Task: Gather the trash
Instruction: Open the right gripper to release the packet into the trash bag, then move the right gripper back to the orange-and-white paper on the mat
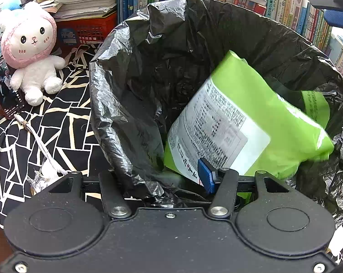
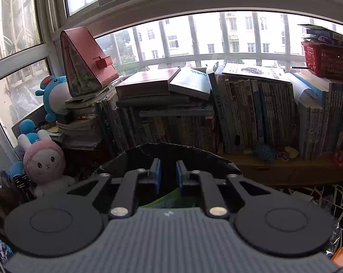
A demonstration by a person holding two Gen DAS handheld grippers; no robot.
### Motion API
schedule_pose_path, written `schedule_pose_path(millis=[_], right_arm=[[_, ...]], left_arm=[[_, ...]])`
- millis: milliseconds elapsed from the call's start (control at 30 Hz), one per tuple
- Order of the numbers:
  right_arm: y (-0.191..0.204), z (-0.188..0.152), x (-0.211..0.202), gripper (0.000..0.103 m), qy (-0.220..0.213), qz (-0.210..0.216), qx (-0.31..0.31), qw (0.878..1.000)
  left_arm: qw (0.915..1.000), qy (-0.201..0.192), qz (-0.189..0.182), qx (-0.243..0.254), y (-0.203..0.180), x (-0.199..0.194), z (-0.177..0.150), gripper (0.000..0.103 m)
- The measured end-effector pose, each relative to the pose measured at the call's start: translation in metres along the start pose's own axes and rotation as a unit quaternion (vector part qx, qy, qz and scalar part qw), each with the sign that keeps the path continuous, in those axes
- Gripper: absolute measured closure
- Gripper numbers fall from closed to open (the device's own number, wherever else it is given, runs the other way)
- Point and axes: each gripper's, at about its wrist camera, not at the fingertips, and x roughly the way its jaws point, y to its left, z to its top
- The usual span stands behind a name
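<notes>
Left gripper (image 1: 162, 182) pinching black crinkled plastic bin liner (image 1: 126, 122); right gripper (image 2: 168, 177) part-open, empty; let blurred green plastic packet (image 1: 251, 118) settle inside.

bag mouth (image 1: 171, 45) open above; green packet (image 1: 251, 118) fills right side; left half free.

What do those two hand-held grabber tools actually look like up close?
Both are matte black. Each left gripper and right gripper body has two round raised discs side by side, silver rivets and small screws, and jointed black link arms that lead to two fingers faced with ribbed blue pads. The right one has a grey ribbed top panel with a small white logo. No cables, hands or sleeves show.
</notes>
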Motion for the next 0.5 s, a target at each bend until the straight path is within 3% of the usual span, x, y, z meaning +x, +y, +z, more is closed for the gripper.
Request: schedule_pose_path(millis=[500], right_arm=[[-0.033, -0.017, -0.048, 0.039, -0.018, -0.025, -0.005, 1.000]], left_arm=[[1.0000, -0.001, 0.001, -0.003, 0.000, 0.000, -0.001, 0.049]])
